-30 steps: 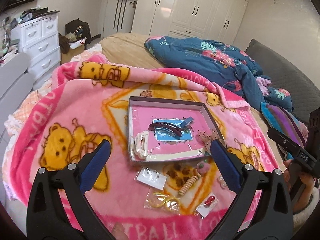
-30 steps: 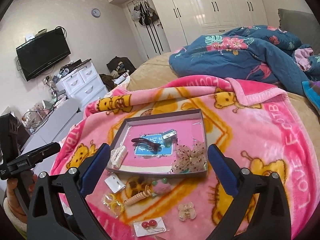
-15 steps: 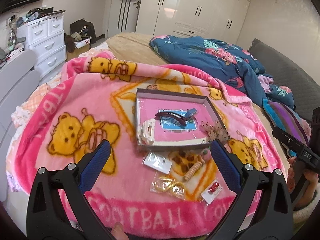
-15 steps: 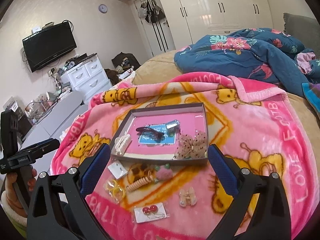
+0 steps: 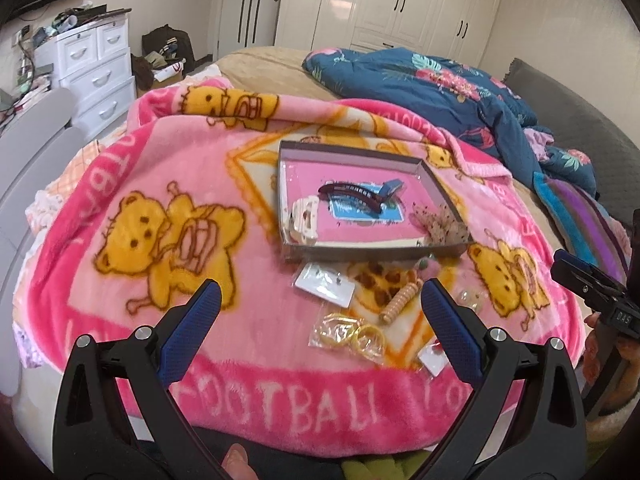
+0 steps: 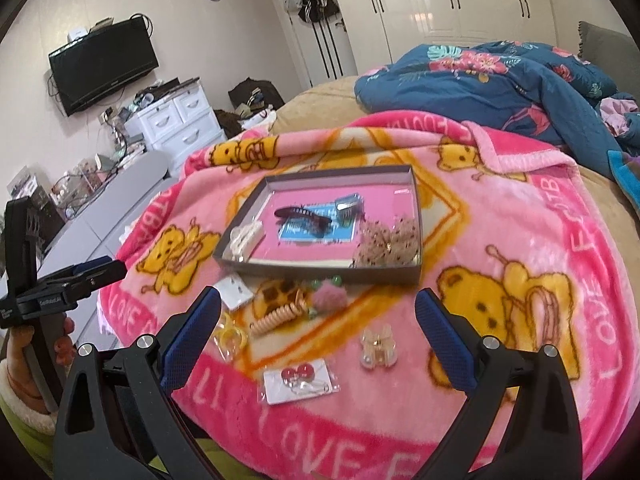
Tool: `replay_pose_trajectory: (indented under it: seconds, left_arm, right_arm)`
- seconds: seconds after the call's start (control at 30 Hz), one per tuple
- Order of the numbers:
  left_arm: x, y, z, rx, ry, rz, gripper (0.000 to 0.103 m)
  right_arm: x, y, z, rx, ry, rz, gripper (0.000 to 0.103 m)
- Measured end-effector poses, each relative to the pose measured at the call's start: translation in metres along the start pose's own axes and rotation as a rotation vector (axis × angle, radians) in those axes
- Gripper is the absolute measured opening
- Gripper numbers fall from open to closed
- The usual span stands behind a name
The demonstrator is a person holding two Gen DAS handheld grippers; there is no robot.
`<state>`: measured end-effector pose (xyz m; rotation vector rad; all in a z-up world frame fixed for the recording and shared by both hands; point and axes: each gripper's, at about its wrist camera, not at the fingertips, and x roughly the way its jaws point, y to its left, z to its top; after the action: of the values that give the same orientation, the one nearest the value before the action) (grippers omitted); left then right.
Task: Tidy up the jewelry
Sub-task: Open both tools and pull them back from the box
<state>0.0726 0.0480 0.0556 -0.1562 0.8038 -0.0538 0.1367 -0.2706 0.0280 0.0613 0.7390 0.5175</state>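
Note:
A shallow grey box (image 5: 374, 252) (image 6: 320, 270) with a pink floor lies on the pink bear blanket. It holds a dark hair clip (image 5: 352, 194), a white claw clip (image 5: 304, 222), a blue clip (image 5: 390, 189) and a dotted bow (image 6: 388, 242). Loose in front of the box lie an earring card (image 5: 325, 283), yellow rings in a bag (image 5: 352, 334), a coiled peach hair tie (image 6: 278, 316), a pink pompom (image 6: 329, 299), a pearl claw clip (image 6: 378, 346) and a red earring card (image 6: 300, 380). My left gripper (image 5: 320, 320) and my right gripper (image 6: 318, 326) are open, empty, held above the blanket's near edge.
A folded blue floral quilt (image 6: 500, 80) lies on the bed behind the blanket. A white drawer chest (image 5: 96, 68) and a grey bench (image 6: 116, 200) stand to the left. White wardrobes (image 5: 400, 0) line the far wall.
Both grippers have drawn back towards the near edge of the blanket, so the box and loose items look farther off. Nothing was picked up; both stay open.

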Motion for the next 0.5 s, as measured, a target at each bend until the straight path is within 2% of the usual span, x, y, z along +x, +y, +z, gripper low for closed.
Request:
replay_pose_trajectory:
  seconds: [0.5]
  left_arm:
    - [0.031, -0.002, -0.028, 0.020, 0.090, 0.015, 0.093]
  right_arm:
    - [0.030, 0.000, -0.031, 0.014, 0.104, 0.019, 0.097]
